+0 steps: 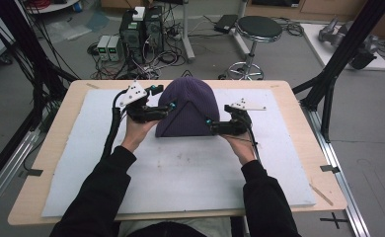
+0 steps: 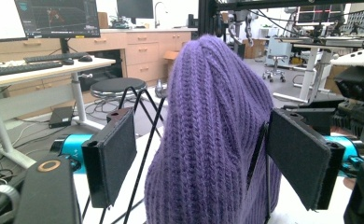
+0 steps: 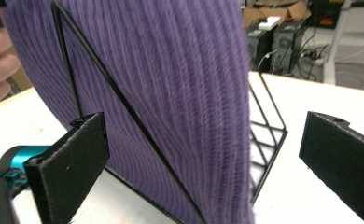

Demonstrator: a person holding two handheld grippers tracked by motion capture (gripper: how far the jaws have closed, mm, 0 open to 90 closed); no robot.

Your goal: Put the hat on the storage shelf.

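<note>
Purple knit beanie (image 1: 188, 106) draped over black wire stand (image 3: 264, 135) on counter (image 1: 299, 123); left claw (image 1: 168, 106) and right claw (image 1: 211, 124) released, flanking hem, likely for lifting.

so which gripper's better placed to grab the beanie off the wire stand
Left, narrowly. The left gripper has its open jaws straddling the purple beanie, while the right gripper frames the beanie's edge and the wire stand, partly open space.
</note>
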